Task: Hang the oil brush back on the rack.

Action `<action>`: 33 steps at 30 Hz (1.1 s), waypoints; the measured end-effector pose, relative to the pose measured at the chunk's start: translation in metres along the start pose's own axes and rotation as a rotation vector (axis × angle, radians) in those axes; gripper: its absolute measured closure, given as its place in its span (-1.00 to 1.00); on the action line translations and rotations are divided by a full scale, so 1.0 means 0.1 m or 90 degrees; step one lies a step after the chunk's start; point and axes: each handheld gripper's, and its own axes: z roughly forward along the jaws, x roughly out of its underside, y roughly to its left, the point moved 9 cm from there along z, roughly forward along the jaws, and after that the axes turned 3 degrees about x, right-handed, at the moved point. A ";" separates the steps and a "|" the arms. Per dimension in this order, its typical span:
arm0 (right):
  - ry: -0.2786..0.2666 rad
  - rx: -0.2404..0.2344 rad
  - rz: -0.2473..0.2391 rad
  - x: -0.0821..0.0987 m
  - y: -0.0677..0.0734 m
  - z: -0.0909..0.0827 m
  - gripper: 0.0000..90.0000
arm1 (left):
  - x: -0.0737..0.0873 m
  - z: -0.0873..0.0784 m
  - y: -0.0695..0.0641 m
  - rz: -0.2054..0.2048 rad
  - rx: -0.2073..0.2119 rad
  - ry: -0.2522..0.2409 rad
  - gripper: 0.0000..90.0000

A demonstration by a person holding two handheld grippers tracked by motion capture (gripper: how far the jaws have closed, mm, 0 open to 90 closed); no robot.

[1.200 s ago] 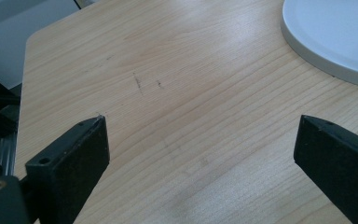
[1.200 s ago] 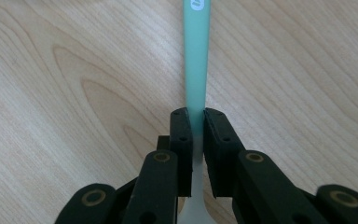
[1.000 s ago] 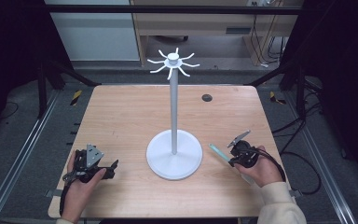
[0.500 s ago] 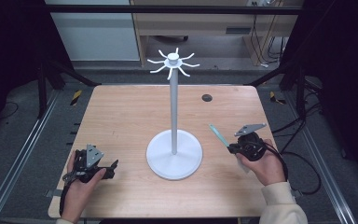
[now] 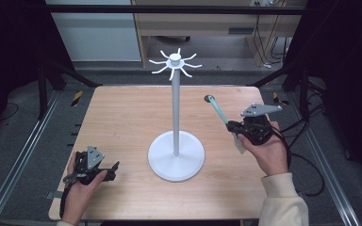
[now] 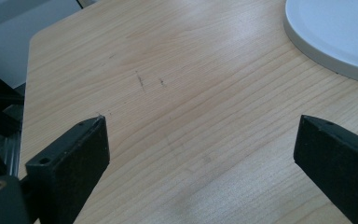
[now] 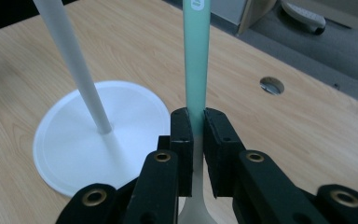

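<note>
clamping a slim teal-and-white utensil — right gripper; left gripper gapes wide, empty.

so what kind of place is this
Probably a lab or workshop bench set up for recording: a wooden table inside a dark metal frame, loose cables on the floor behind, and a white hook stand as a prop.

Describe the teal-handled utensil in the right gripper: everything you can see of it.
The utensil is slim, with a matte teal handle that fades to off-white where it widens at the bottom of the right gripper view. It looks like plastic or silicone, and a small white mark sits near its far end. The right gripper is shut on its handle, holding it lifted off the table, angled up and away, right of the white stand. Its working end is hidden.
</note>
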 end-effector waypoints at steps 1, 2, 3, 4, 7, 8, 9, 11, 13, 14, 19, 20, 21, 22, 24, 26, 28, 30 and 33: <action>0.000 0.000 0.000 0.00 0.00 0.00 0.84 | 0.00 0.00 0.00 0.000 0.000 0.000 -0.93; -0.004 -0.002 -0.003 -0.05 0.02 0.01 0.84 | 0.00 0.00 0.00 -0.002 -0.001 -0.002 -0.93; -0.010 0.000 -0.004 -0.09 0.04 0.02 0.84 | 0.00 0.00 0.01 0.000 -0.001 0.000 -0.93; -0.016 0.002 -0.001 -0.11 0.05 0.03 0.84 | 0.00 0.00 0.01 -0.002 -0.002 -0.002 -0.93; -0.028 0.011 0.006 -0.13 0.04 0.06 0.84 | -0.01 -0.01 0.01 -0.004 0.000 -0.007 -0.93; -0.032 0.013 0.004 -0.12 0.04 0.06 0.84 | -0.01 -0.01 0.01 -0.004 0.000 -0.007 -0.93; -0.032 0.013 0.004 -0.12 0.04 0.06 0.84 | -0.01 -0.01 0.01 -0.006 0.000 -0.009 -0.93; -0.046 0.018 0.010 -0.08 0.06 0.05 0.84 | -0.02 -0.01 0.01 -0.005 0.002 -0.009 -0.93; -0.050 0.023 0.013 -0.06 0.06 0.05 0.84 | -0.03 -0.01 0.00 -0.005 0.003 -0.011 -0.93; -0.053 0.024 0.017 -0.04 0.05 0.05 0.84 | -0.03 -0.01 0.00 -0.006 0.004 -0.011 -0.93; -0.071 0.034 0.026 0.02 0.02 0.02 0.84 | -0.03 -0.01 0.00 -0.009 0.004 -0.011 -0.93; -0.080 0.039 0.031 0.03 0.01 0.00 0.84 | -0.03 -0.01 0.00 -0.009 0.004 -0.012 -0.93; -0.086 0.040 0.035 0.02 0.00 -0.01 0.84 | -0.03 -0.01 0.00 -0.010 0.003 -0.014 -0.93; -0.091 0.039 0.039 0.02 0.01 -0.03 0.84 | -0.03 -0.01 0.00 -0.010 0.004 -0.013 -0.93; -0.106 0.035 0.045 -0.01 0.01 -0.06 0.84 | -0.03 -0.01 0.00 -0.009 0.002 -0.013 -0.93; -0.120 0.031 0.048 -0.04 0.02 -0.10 0.84 | -0.04 -0.01 0.00 -0.010 0.003 -0.013 -0.93; -0.135 0.027 0.053 -0.07 0.03 -0.14 0.84 | -0.03 -0.01 0.00 -0.009 0.003 -0.013 -0.93; -0.141 0.024 0.056 -0.09 0.04 -0.16 0.84 | -0.03 -0.01 0.00 -0.009 0.004 -0.012 -0.93; -0.155 0.019 0.053 -0.13 0.06 -0.22 0.84 | -0.03 -0.01 -0.01 -0.007 0.003 -0.011 -0.93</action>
